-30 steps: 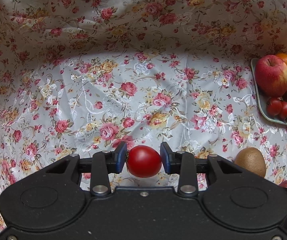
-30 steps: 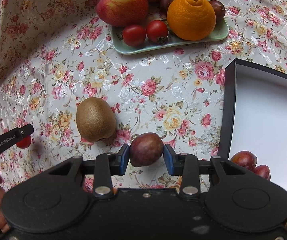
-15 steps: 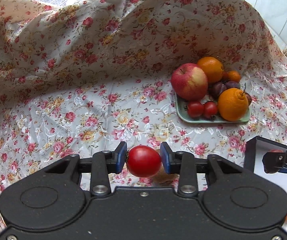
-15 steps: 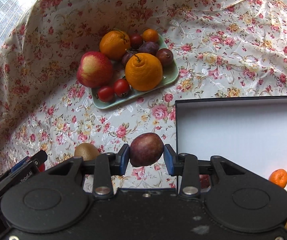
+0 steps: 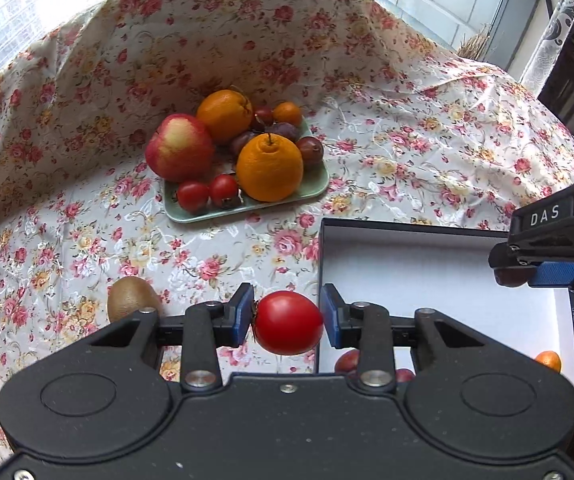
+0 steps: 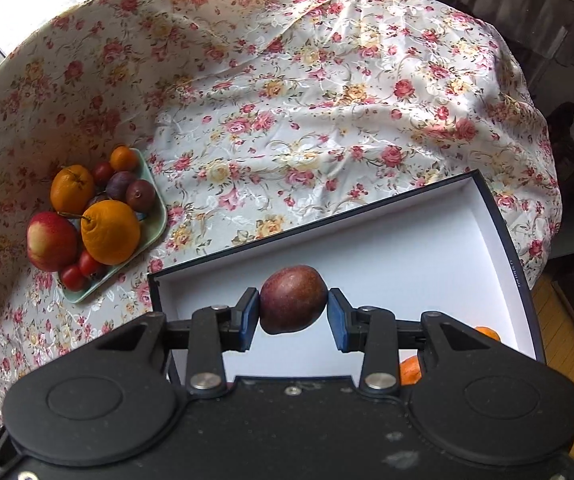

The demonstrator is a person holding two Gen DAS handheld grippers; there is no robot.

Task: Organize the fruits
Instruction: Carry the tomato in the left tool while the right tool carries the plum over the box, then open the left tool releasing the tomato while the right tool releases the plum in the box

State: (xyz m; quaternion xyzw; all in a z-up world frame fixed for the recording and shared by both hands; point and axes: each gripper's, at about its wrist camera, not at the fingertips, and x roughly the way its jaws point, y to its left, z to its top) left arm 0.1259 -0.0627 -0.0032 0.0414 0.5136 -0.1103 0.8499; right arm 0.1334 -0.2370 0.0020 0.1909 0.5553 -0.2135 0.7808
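Both tools swung over my box [image 6: 499, 216]: left tool [image 5: 288, 322] pinching tomato [image 5: 288, 323], right tool [image 6: 293, 316] pinching plum [image 6: 293, 299]; kiwi [image 5: 131, 300] at 9 o'clock, plate [image 5: 311, 190] at 12 remain.

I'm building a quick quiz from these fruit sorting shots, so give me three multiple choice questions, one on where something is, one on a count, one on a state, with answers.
1. Where is the kiwi?
A. on the floral cloth
B. on the green plate
C. in the box

2. How many small red tomatoes lie on the green plate?
A. none
B. two
C. five

3. What does the right gripper hold?
A. nothing
B. an apple
C. a dark purple fruit

Answers: 1 A, it sits alone on the cloth. 2 B, a pair lies at the plate's front edge. 3 C, the pads clamp the purple fruit over the white box.
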